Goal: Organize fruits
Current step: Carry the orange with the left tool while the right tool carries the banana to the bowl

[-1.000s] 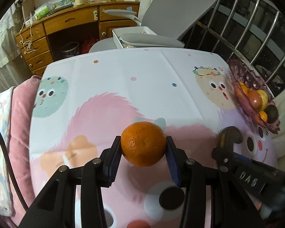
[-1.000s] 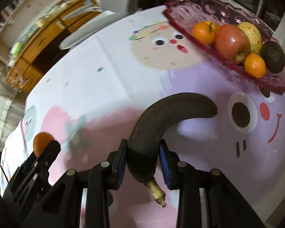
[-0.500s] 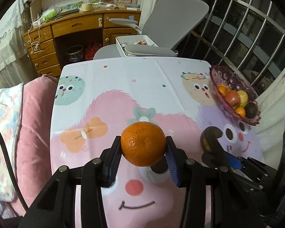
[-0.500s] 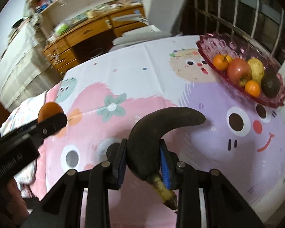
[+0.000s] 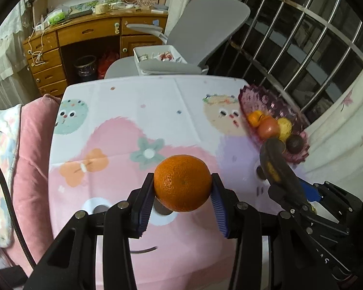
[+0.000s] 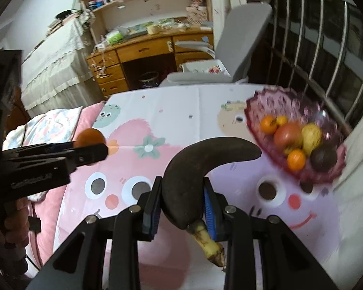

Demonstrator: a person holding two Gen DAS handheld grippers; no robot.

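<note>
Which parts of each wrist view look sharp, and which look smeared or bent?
Left wrist view: the orange in the left hand-held gripper is crisp; the purple fruit bowl is motion-smeared.

Right wrist view: the blackened banana in the right hand-held gripper is sharp; the bowl's fruit blur, and the window bars bow under fisheye distortion.

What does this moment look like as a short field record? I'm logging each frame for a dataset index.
left gripper: shut on orange, held above the table
right gripper: shut on blackened banana, stem end toward camera
fruit bowl: purple, far right of table, holds apple, pear, small oranges, one dark fruit
table: cartoon-print cloth
background: wooden desk, grey chair
</note>
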